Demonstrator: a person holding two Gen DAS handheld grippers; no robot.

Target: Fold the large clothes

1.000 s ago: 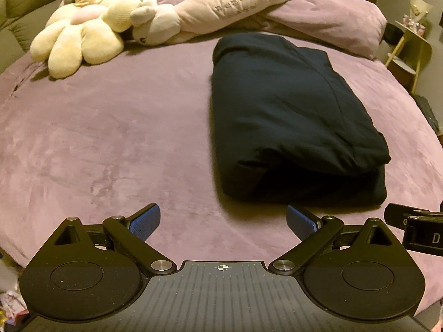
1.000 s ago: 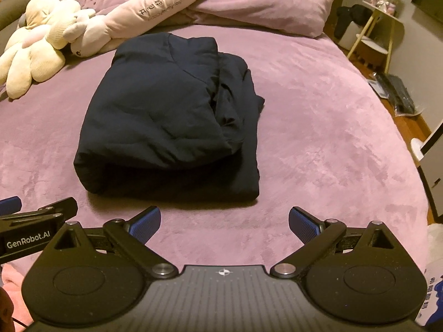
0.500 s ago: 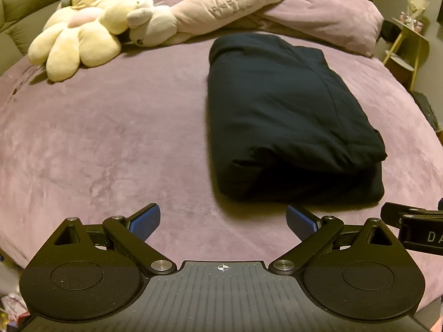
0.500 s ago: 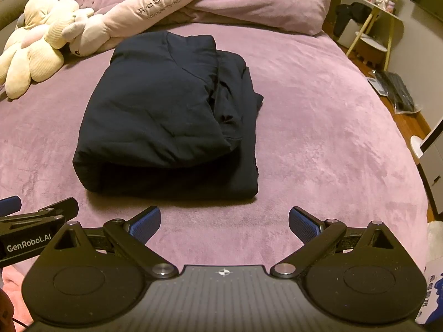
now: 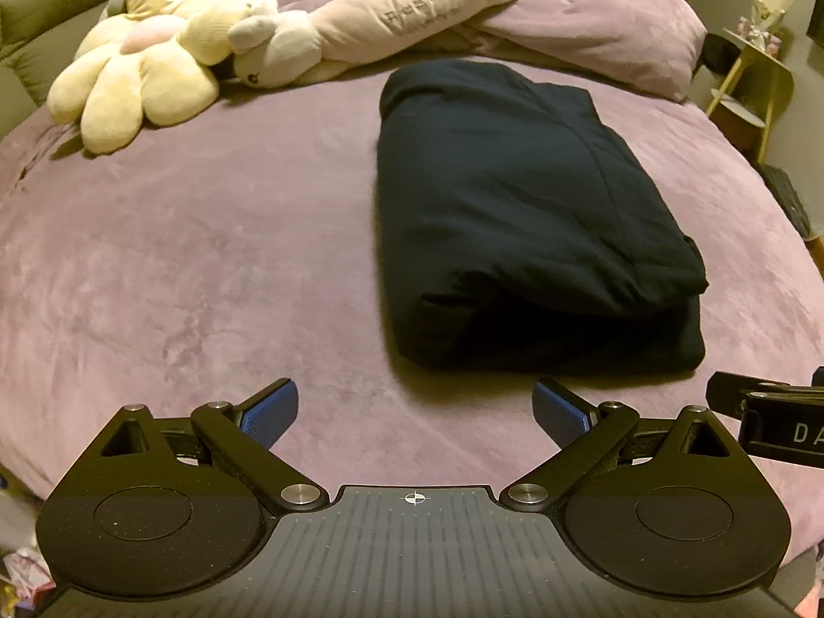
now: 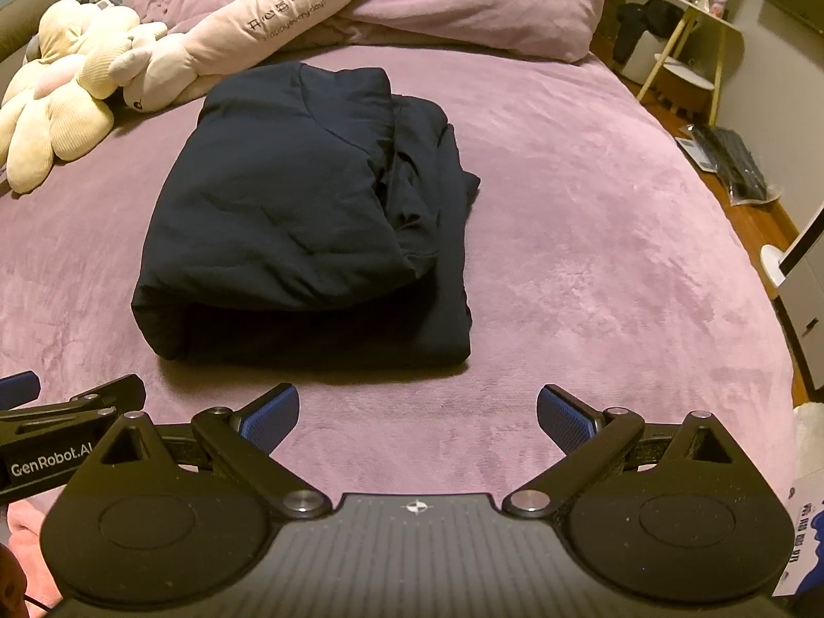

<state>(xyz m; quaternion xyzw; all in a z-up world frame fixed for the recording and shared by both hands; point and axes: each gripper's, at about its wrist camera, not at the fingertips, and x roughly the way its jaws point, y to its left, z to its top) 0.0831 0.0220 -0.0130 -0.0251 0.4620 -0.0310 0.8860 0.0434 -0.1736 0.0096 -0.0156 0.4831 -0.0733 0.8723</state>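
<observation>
A dark navy garment point(image 5: 520, 206) lies folded into a thick rectangular bundle on the purple bed point(image 5: 206, 237). It also shows in the right wrist view point(image 6: 298, 211), with loose folds along its right side. My left gripper point(image 5: 416, 409) is open and empty, just short of the bundle's near edge and to its left. My right gripper point(image 6: 418, 412) is open and empty, just short of the bundle's near right corner. Each gripper shows at the edge of the other's view.
Cream flower plush point(image 5: 134, 82) and a long pink plush point(image 5: 401, 15) lie at the bed's far side, with a purple pillow point(image 6: 494, 5) behind. A yellow side table point(image 6: 690, 41) and floor clutter point(image 6: 731, 159) stand to the right of the bed.
Both grippers have drifted slightly back and left relative to the bundle. The garment has not moved. Both stay open.
</observation>
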